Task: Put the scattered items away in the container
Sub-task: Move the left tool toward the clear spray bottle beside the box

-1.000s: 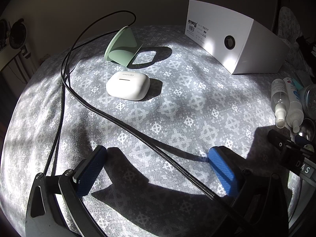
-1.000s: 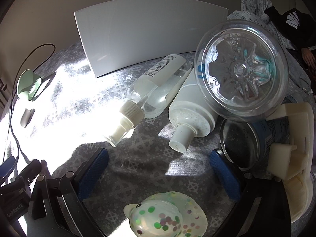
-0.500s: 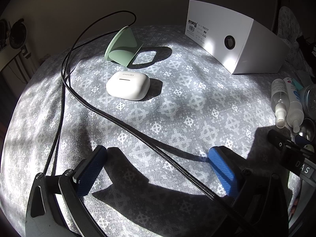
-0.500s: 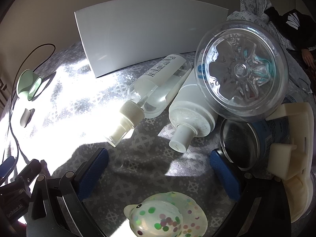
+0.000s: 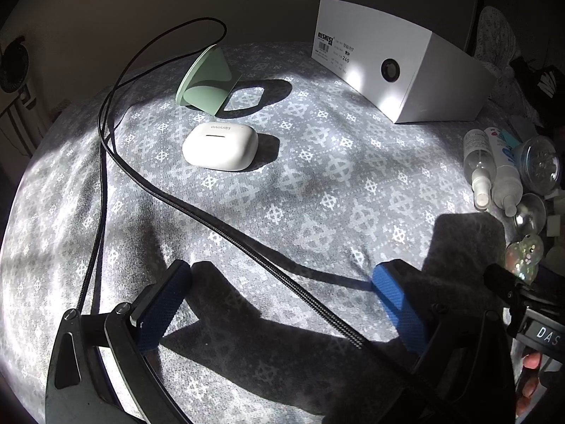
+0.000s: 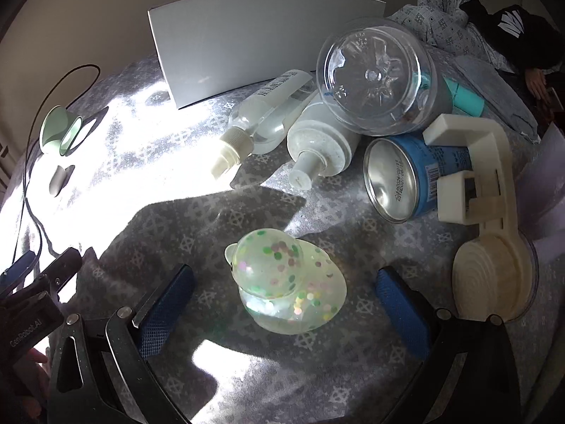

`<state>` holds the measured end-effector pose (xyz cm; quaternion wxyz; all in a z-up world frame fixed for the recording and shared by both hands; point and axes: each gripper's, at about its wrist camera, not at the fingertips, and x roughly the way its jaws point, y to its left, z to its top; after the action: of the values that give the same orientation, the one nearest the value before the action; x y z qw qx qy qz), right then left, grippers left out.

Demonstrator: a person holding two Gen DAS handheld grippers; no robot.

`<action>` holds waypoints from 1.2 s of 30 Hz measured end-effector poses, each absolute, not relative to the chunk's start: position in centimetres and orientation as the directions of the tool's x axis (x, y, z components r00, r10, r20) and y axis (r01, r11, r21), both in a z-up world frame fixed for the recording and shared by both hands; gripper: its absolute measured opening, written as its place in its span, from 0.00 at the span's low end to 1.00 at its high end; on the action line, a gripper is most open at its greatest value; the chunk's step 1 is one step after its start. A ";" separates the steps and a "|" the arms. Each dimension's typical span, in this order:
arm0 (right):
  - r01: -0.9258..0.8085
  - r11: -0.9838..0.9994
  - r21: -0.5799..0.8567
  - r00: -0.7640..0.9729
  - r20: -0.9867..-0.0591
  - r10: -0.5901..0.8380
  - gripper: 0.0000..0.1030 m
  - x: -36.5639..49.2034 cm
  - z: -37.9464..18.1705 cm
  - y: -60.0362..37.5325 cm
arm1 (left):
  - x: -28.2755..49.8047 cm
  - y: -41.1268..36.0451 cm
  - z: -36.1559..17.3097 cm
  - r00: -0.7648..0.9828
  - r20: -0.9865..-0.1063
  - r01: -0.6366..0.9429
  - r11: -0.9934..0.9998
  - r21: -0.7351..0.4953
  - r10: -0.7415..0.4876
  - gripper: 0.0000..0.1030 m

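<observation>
Where legible, earbud case [image 5: 220,146] reads "lenovo"

We see a black braided cable [image 5: 197,212] looping across grey patterned bedding [image 5: 317,190], a dark garment [image 6: 512,31] bunched behind.

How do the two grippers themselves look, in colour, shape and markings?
Both look alike. The left gripper and the right gripper each have two blue pads with a fine knurled texture, mounted on black angular brackets with silver screws. Seen from the right wrist view, the left tool's black body bears pale lettering, hard to read. Seen from the left wrist view, the right tool shows the letters "DAS". No sleeves show.
</observation>
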<state>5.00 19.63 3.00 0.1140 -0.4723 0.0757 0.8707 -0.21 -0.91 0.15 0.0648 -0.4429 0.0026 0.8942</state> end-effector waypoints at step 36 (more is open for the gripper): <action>-0.430 -0.901 0.061 -0.543 -0.814 0.204 1.00 7.3 2.5 20.3 | 10.7 -17.4 8.4 -0.336 -0.933 -0.344 -0.939 -0.006 0.130 1.00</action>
<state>7.25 20.34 2.46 0.1824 -0.4418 0.1276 0.8691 10.67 -17.37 8.45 0.1459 -0.5573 0.0963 0.8117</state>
